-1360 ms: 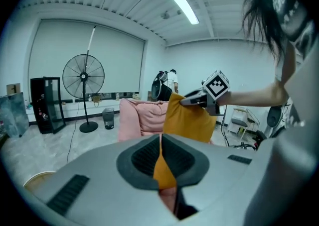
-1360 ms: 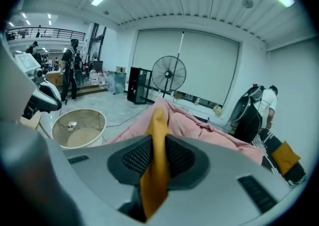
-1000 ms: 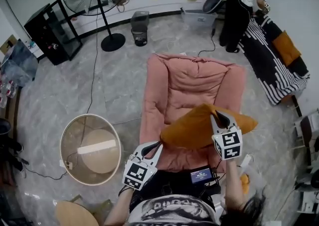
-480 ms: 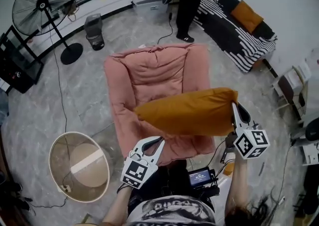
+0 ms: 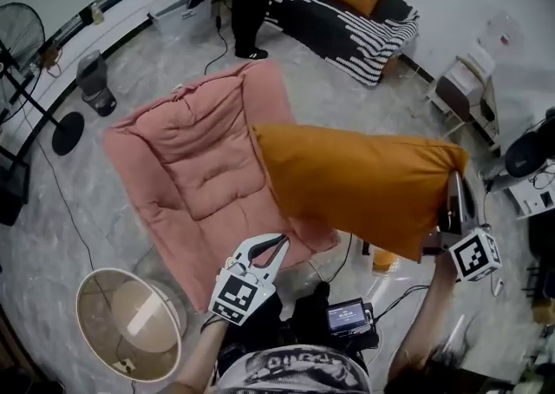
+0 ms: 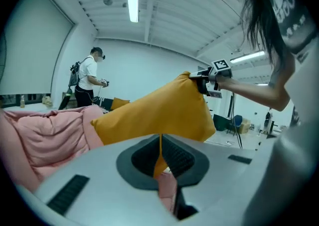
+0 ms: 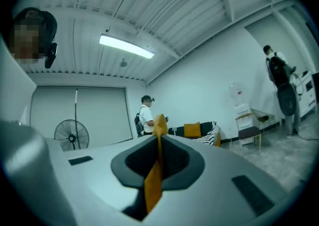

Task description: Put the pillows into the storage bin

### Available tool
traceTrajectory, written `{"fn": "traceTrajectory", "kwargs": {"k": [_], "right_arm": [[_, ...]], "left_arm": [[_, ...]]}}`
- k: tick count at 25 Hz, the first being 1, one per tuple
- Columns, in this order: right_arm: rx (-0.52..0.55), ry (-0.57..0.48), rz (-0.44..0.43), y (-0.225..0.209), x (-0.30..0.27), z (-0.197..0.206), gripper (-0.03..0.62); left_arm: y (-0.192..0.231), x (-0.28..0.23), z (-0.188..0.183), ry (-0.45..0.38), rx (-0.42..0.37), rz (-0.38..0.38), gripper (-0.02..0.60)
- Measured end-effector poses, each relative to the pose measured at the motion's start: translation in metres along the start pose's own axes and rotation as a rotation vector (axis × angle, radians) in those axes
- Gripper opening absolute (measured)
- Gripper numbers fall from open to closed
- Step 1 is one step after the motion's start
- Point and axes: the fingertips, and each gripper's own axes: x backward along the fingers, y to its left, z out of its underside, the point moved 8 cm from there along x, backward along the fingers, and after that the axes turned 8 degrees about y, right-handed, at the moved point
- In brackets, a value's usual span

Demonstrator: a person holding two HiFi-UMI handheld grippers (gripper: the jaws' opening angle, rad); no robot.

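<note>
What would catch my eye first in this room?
A big orange pillow hangs in mid-air across the middle of the head view, its corner pinched in the right gripper. Below it on the floor lies a pink padded floor chair, and a round basket stands at the lower left.

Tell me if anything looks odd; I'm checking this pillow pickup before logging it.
The orange pillow hangs tilted, partly over the pink chair, pinched at one corner by the right gripper, whose jaws are shut on its fabric. Nothing looks spilled or damaged.

orange pillow [image 5: 355, 184] aloft, lying level, round tan bin [image 5: 98, 298] upright on floor
</note>
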Motion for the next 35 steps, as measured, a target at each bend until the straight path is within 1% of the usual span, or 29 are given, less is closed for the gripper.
{"fn": "traceTrajectory", "kwargs": {"k": [2,5,7,10,12,15,18,20,23,26,30,33,35], "right_arm": [[0.027,-0.046,0.055,-0.029,0.02,-0.015,0.014],[0.022,-0.104,0.146,-0.081,0.055,-0.035,0.014],[0.038,-0.135,0.155,-0.11,0.078,-0.05,0.014],[0.017,-0.165,0.178,-0.159,0.108,-0.058,0.014],[0.055,-0.15,0.174,-0.183,0.119,-0.063,0.014],[0.107,-0.067,0.191,-0.233,0.128,-0.054,0.013],[0.127,0.043,0.244,-0.298,0.137,-0.033,0.012],[0.105,0.103,0.304,-0.348,0.146,-0.014,0.011],[0.068,0.174,0.427,-0.421,0.161,0.02,0.011],[0.055,0.25,0.554,-0.489,0.176,0.053,0.011],[0.035,0.354,0.691,-0.572,0.193,0.093,0.011],[0.043,0.412,0.759,-0.613,0.199,0.118,0.012],[0.077,0.468,0.775,-0.626,0.194,0.135,0.012]], "left_arm": [[-0.01,-0.022,-0.004,0.008,-0.014,0.049,0.02],[-0.033,-0.056,-0.017,0.029,-0.058,0.11,0.02],[-0.054,-0.079,-0.029,0.04,-0.092,0.135,0.02],[-0.086,-0.114,-0.044,0.047,-0.12,0.147,0.02],[-0.11,-0.136,-0.051,0.049,-0.122,0.144,0.02],[-0.15,-0.168,-0.055,0.059,-0.12,0.144,0.02],[-0.193,-0.202,-0.058,0.099,-0.132,0.154,0.02],[-0.219,-0.22,-0.062,0.118,-0.129,0.171,0.02],[-0.25,-0.245,-0.065,0.15,-0.138,0.208,0.02],[-0.27,-0.272,-0.066,0.179,-0.172,0.241,0.02],[-0.29,-0.309,-0.072,0.207,-0.183,0.29,0.02],[-0.304,-0.332,-0.073,0.236,-0.215,0.329,0.02],[-0.309,-0.343,-0.072,0.257,-0.228,0.347,0.02]]}}
